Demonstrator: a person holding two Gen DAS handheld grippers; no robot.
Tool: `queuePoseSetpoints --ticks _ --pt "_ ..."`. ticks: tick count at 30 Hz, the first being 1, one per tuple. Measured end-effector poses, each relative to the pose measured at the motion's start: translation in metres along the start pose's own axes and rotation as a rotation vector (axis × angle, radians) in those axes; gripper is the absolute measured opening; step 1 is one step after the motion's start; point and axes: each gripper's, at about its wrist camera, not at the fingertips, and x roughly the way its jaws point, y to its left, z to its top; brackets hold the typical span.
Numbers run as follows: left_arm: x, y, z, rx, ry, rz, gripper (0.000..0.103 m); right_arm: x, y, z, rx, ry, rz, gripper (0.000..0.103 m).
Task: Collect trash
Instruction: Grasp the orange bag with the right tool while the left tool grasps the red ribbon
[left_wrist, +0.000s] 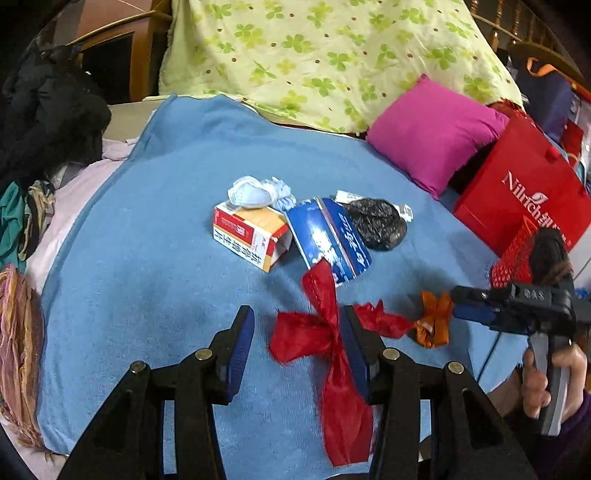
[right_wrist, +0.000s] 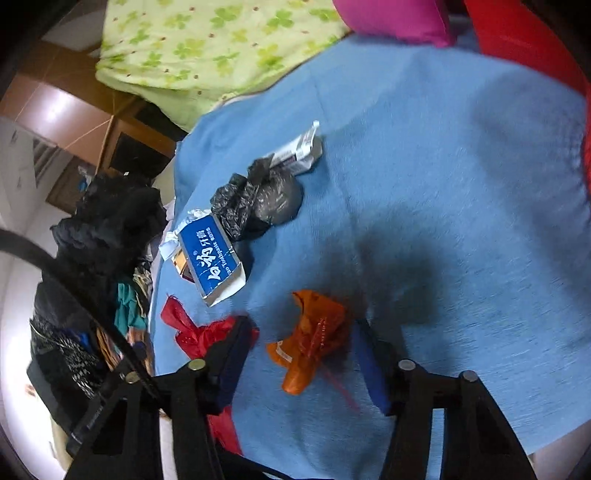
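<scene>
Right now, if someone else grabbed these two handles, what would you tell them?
Left gripper: open over the red ribbon, not gripping it.
Right gripper: open around the orange wrapper, not pinching it.
On the blue blanket: red-and-white box, blue toothpaste box, black bag, white tissue.
Red basket at the right edge.
Nothing is held yet; every piece remains to collect.

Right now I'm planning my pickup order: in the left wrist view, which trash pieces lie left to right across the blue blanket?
Red and white box → blue toothpaste box → black plastic bag → orange wrapper.
</scene>
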Motion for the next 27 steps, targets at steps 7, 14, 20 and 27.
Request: queuePoseSetpoints --ticks 7,14,20,27 --pt "0.002 -0.005 -0.003 0.058 0.004 -0.05 0.065 0.028 0.008 -0.004 0.029 0.027 -0.123 0.037" --pt "0.019 -0.022 -0.004 0.147 0.028 -0.091 0.073 0.011 0.026 -0.002 -0.066 -0.087 -0.141 0.028" --pt "0.053 -0.031 -0.004 0.193 0.088 -0.092 0.075 -0.009 0.03 -0.001 -0.092 -0.156 -0.129 0.027" --pt "0.074 -0.032 -0.012 0.188 0.134 -0.099 0.074 -0.016 0.029 0.002 -0.104 -0.192 -0.125 0.027"
